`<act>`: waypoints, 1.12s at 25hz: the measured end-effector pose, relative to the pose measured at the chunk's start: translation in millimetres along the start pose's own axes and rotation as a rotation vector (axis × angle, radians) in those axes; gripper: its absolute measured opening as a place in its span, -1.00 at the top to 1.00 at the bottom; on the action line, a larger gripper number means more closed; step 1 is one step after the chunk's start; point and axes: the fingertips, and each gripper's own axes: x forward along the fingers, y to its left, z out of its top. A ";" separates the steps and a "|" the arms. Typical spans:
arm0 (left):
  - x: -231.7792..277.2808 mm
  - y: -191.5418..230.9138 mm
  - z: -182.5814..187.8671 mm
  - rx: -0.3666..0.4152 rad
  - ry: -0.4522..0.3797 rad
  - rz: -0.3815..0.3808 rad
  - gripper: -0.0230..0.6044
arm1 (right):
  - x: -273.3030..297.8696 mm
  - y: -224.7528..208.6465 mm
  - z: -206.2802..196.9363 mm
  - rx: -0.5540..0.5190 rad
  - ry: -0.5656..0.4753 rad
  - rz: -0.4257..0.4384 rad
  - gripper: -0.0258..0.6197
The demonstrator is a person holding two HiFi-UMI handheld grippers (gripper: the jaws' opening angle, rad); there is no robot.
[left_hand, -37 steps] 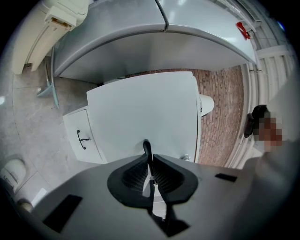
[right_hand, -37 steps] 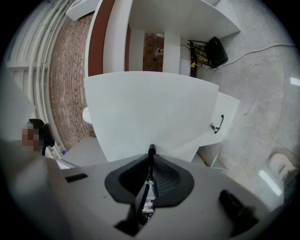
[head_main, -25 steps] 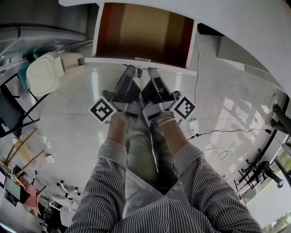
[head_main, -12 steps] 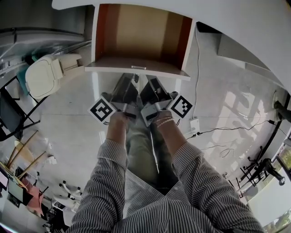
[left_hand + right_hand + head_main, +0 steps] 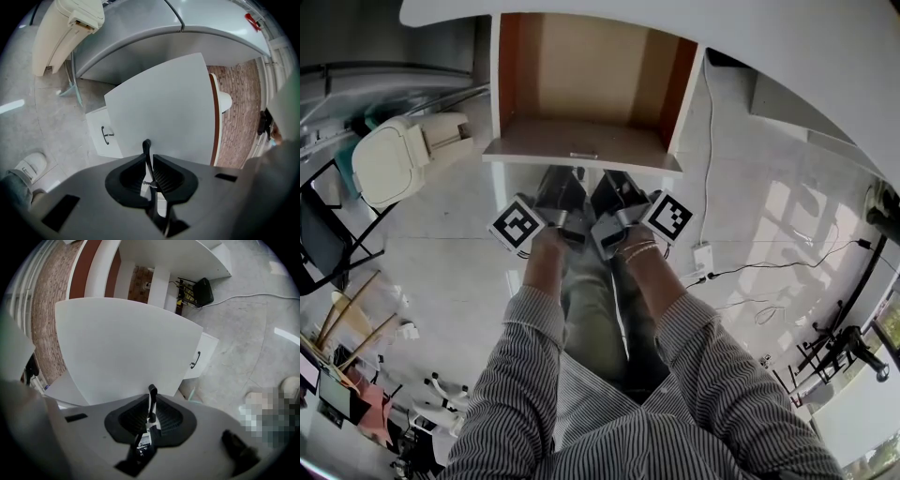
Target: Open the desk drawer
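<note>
At the bottom of the head view two striped sleeves (image 5: 675, 375) ran up the frame, and the left hand (image 5: 546, 246) and right hand (image 5: 639, 251) held the tools side by side at centre. The left tool (image 5: 148, 159) had its jaws drawn nearly together, pinching the thin dark handle (image 5: 146, 149) of the drawer. The right tool (image 5: 151, 404) clamped the same handle likewise. Just above them the drawer (image 5: 544, 141) stood pulled out from under the white desk (image 5: 787, 56), with its white front toward the person and its brown inside showing in the upper middle. Farther off, a small white cabinet (image 5: 101, 136) with a dark pull stood on the pale floor (image 5: 450, 272). A cream-coloured chair (image 5: 394, 155) sat at the left and a power strip (image 5: 701, 258) lay at the right.
</note>
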 end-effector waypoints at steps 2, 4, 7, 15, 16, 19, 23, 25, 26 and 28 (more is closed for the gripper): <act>1.6 4.3 -0.5 0.001 0.002 0.015 0.80 | 0.2 -5.6 -0.8 0.020 -0.004 -0.013 0.80; 3.0 12.4 0.5 0.042 0.016 0.043 0.80 | 0.8 -12.6 -1.4 0.042 -0.007 -0.023 0.80; 5.7 21.0 0.6 0.076 0.036 0.066 0.80 | 1.6 -21.1 -0.9 0.049 -0.011 -0.045 0.80; 4.7 36.3 4.0 0.071 0.033 0.097 0.80 | 4.0 -25.8 -14.1 0.058 0.044 -0.028 0.78; 4.4 36.1 4.3 0.061 0.031 0.087 0.80 | 4.5 -25.6 -15.6 0.062 0.044 -0.023 0.77; 3.1 34.1 1.5 0.068 0.042 0.085 0.78 | 2.9 -23.6 -17.3 0.061 0.043 -0.020 0.77; -9.5 36.6 -4.9 0.076 0.046 0.113 0.78 | -4.9 -22.5 -19.4 0.036 0.059 -0.040 0.77; -19.9 38.2 -8.8 0.066 0.037 0.125 0.78 | -10.8 -23.4 -20.9 0.020 0.071 -0.052 0.77; -24.4 38.7 -10.6 0.063 0.035 0.129 0.78 | -13.7 -23.4 -21.8 0.011 0.079 -0.058 0.77; -31.5 38.2 -15.7 0.051 0.042 0.130 0.78 | -20.1 -20.5 -23.9 -0.013 0.102 -0.065 0.77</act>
